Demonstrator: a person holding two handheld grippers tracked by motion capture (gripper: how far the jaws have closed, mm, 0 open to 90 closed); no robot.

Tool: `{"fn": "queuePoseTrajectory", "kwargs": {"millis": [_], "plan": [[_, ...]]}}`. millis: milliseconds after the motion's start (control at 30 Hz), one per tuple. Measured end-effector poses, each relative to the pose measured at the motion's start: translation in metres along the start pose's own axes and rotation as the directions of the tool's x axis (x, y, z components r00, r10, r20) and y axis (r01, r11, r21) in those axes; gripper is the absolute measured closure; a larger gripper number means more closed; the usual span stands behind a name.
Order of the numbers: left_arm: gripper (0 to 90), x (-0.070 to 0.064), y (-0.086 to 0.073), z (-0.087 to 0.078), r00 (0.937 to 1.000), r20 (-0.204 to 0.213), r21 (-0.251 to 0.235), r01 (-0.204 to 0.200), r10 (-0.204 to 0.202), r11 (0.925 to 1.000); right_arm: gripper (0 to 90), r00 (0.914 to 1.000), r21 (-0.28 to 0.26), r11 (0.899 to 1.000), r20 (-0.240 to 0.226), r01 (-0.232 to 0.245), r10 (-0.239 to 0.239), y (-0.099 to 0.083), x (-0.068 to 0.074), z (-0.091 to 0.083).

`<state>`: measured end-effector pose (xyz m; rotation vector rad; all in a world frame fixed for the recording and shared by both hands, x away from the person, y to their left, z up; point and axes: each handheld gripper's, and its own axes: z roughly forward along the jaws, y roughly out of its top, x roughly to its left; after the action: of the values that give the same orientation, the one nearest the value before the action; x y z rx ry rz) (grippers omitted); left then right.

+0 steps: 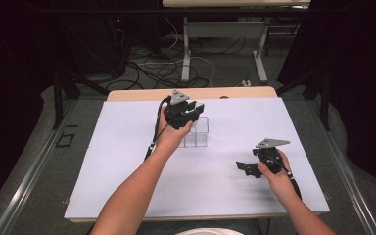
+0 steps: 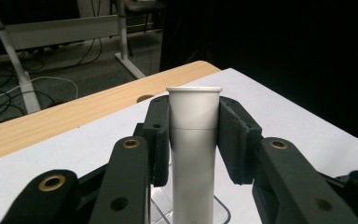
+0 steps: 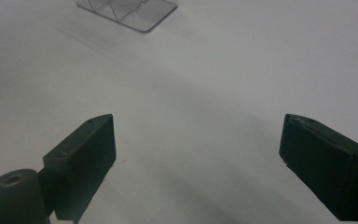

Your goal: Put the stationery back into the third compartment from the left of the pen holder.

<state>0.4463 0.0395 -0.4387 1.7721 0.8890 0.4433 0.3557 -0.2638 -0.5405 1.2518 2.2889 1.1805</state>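
White mat (image 1: 127, 161) | left gripper (image 2: 194, 140) clamps white tube (image 2: 194, 154) — its base hidden from me | right gripper (image 3: 198, 154) spread apart | clear rack (image 3: 128, 10) cut off

From my seat I saw the white mat (image 1: 127, 161) spread flat over the wooden table (image 1: 137, 94), leaving only a strip of wood bare at the far edge. Beyond it, loose cables (image 1: 161, 71) lay tangled on the grey floor (image 1: 225, 63), around the pale legs of another table (image 1: 186, 49). Black curtains (image 1: 357, 73) hung along the sides.
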Motion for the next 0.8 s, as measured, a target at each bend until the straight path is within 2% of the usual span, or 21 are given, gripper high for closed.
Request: {"fn": "queuePoseTrajectory", "kwargs": {"millis": [267,400,800], "plan": [[67.3,-0.001,-0.003,0.006,0.998,-0.051,0.003,0.038,-0.038,0.9993,10.5,1.0,0.002,1.0,-0.002,0.001,-0.001,0.0,0.0,0.001],[67.3,-0.002,-0.005,0.008,0.9966,-0.061,-0.019,0.055,-0.056,0.9983,10.5,1.0,0.003,1.0,-0.002,0.001,-0.001,0.0,0.0,0.001],[67.3,-0.009,-0.012,0.02,0.9971,-0.062,-0.023,0.042,-0.043,0.9989,10.5,1.0,0.001,1.0,-0.002,0.007,-0.007,-0.001,0.0,0.0]]}}
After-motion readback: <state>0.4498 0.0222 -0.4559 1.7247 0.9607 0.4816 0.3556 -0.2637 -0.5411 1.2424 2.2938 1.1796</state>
